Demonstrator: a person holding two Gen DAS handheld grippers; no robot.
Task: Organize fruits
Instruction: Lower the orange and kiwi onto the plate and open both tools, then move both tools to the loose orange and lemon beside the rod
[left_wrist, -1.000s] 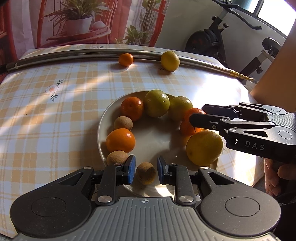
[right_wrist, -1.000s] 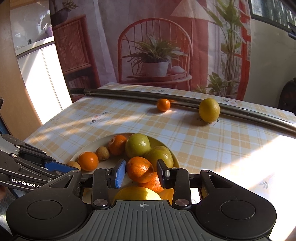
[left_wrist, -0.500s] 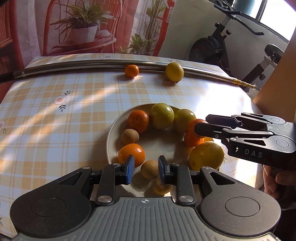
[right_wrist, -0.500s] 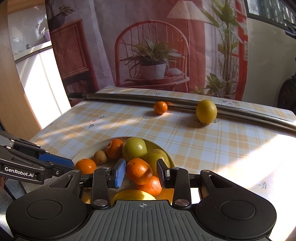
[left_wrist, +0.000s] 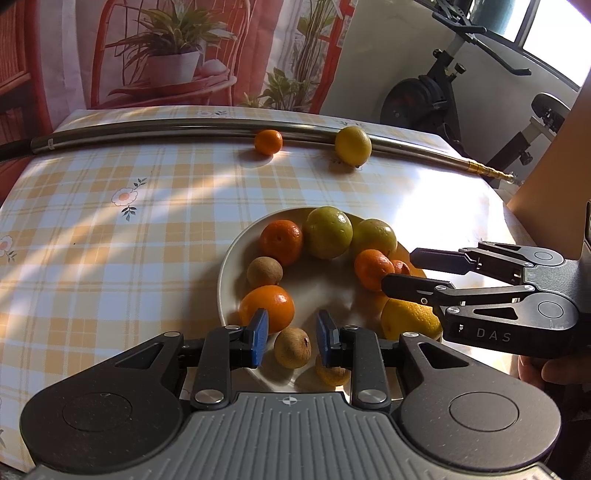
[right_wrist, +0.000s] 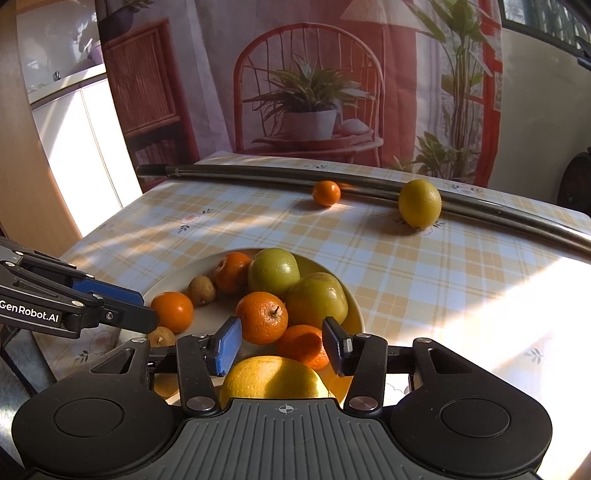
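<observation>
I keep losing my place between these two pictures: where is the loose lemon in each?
Left wrist view: lemon top, right of centre, against the metal pole.
Right wrist view: lemon upper right, against the pole.
Shared landmark: small orange left of it.

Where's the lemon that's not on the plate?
The lemon sits on the tablecloth at the far side, against the metal pole, right of the small orange.

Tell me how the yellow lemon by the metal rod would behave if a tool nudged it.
The lemon is rounded and sits loose on the flat tablecloth, so it would probably roll. The metal rod right behind it would likely stop it rolling away from the camera. Its firm-looking rind suggests it would keep its shape.
</observation>
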